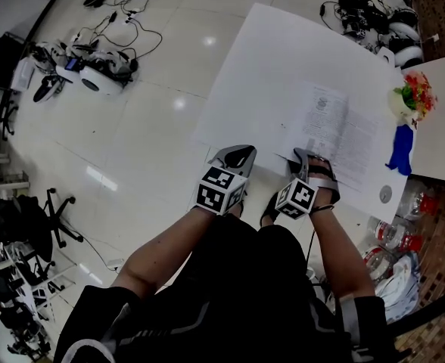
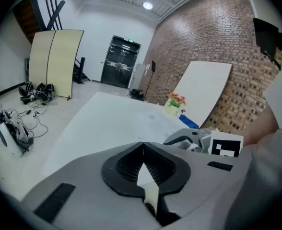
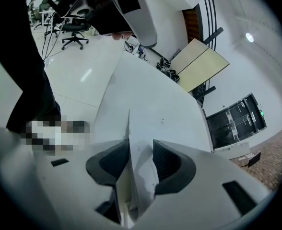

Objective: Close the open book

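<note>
Between the right hand-held gripper's jaws, a book page, hidden overhead.

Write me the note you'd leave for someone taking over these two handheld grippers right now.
Left gripper: jaws together at the tips, at the table's near edge beside the book, not on it. A pale sliver sits in the hollow behind the tips; I cannot tell what it is.
Right gripper: jaws apart at the book's near edge, with a raised leaf standing between them against one pad. No firm pinch shows.
Book: open on the white table, printed pages up.
Done: only the right gripper's placement at the pages.
Left: probably pinch, swing the leaf over, shut the book.
</note>
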Demonstrator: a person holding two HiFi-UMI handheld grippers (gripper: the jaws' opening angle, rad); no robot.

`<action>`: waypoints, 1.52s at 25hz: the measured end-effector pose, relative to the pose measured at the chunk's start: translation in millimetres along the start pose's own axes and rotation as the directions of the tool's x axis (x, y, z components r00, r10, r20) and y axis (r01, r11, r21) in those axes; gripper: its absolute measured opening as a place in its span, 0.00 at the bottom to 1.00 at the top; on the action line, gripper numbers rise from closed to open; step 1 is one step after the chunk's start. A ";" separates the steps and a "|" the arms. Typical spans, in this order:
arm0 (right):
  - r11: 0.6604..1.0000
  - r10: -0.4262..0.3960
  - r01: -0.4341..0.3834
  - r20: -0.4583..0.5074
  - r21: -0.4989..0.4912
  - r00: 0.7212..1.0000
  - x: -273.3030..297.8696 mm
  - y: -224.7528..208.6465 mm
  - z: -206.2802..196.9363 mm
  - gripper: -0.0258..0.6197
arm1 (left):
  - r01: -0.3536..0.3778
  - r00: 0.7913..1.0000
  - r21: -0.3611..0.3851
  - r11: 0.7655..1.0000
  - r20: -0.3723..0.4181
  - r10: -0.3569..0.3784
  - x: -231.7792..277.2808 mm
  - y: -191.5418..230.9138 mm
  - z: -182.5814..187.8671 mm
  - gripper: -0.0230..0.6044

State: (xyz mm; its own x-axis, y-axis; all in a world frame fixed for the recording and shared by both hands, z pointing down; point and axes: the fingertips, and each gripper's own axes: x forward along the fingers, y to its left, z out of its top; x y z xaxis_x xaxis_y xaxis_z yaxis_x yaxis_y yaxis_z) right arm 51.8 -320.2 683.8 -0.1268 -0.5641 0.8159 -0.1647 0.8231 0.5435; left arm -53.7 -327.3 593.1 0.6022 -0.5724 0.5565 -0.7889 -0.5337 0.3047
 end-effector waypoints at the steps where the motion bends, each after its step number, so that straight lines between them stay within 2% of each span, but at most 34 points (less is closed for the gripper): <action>1: 1.000 -0.005 0.005 -0.001 -0.003 1.000 0.1 0.2 -1.1 0.25 | 0.002 1.000 0.002 1.000 0.001 -0.002 0.9 -1.2 0.8 0.03; 6: 0.999 -0.032 0.032 0.006 0.005 0.999 -0.1 2.8 -0.2 0.23 | 0.014 1.000 0.008 1.000 -0.006 -0.014 2.0 -2.4 0.5 0.03; 8: 0.999 -0.051 0.050 0.020 0.015 0.999 -3.0 3.4 2.1 0.15 | 0.018 1.000 0.006 1.000 -0.003 -0.018 2.8 -3.8 1.1 0.03; 10: 0.996 -0.072 0.070 0.044 0.055 0.996 -6.1 0.9 1.8 0.10 | 0.024 1.000 0.003 1.000 0.001 -0.024 5.9 -6.8 1.7 0.03; 14: 0.978 -0.117 0.098 0.093 0.185 0.989 -18.1 -11.9 8.1 0.06 | 0.024 1.000 0.019 1.000 -0.003 -0.024 5.5 -3.0 5.1 0.02; 16: 0.954 -0.150 0.113 0.118 0.278 0.982 -32.5 -20.3 8.9 0.05 | 0.032 0.999 0.027 0.999 0.001 -0.032 5.5 -6.4 11.2 0.03; 22: 0.845 -0.273 0.158 0.159 0.510 0.949 -80.3 -41.0 -8.9 0.05 | 0.104 0.994 0.085 0.991 0.011 -0.105 15.5 -37.0 34.1 0.02; 25: 0.750 -0.351 0.190 0.137 0.633 0.926 -102.1 -52.1 -30.8 0.05 | 0.142 0.990 0.113 0.983 0.003 -0.143 28.0 -57.4 42.3 0.03; 29: 0.647 -0.398 0.205 0.096 0.735 0.912 -122.8 -55.8 -66.1 0.05 | 0.202 0.979 0.151 0.968 -0.027 -0.201 44.3 -91.0 46.9 0.03; 31: 0.569 -0.415 0.203 0.066 0.797 0.907 -129.7 -55.6 -87.6 0.05 | 0.226 0.974 0.165 0.960 -0.040 -0.222 51.7 -106.0 47.5 0.03; 32: 0.507 -0.426 0.197 0.045 0.839 0.904 -132.8 -55.9 -99.7 0.05 | 0.237 0.972 0.169 0.957 -0.046 -0.232 55.4 -112.5 48.0 0.03; 35: 0.273 -0.437 0.144 -0.011 0.951 0.899 -133.8 -49.0 -138.4 0.05 | 0.269 0.963 0.197 0.943 -0.069 -0.261 65.5 -131.0 49.4 0.03; 36: 0.209 -0.432 0.127 -0.025 0.970 0.902 -131.5 -44.6 -151.5 0.05 | 0.279 0.960 0.206 0.938 -0.078 -0.268 68.5 -136.9 48.9 0.03; 38: 0.103 -0.415 0.089 -0.038 0.991 0.909 -125.0 -35.9 -177.2 0.05 | 0.292 0.956 0.220 0.931 -0.091 -0.278 74.2 -147.9 46.9 0.03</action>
State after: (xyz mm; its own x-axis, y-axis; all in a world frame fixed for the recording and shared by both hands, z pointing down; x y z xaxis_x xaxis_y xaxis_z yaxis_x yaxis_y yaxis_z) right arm 246.9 -267.7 597.3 -0.0096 -0.8519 0.5236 -0.9973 -0.0299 -0.0669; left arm 113.4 -320.0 553.0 0.7841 -0.3420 0.5179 -0.5317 -0.8006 0.2764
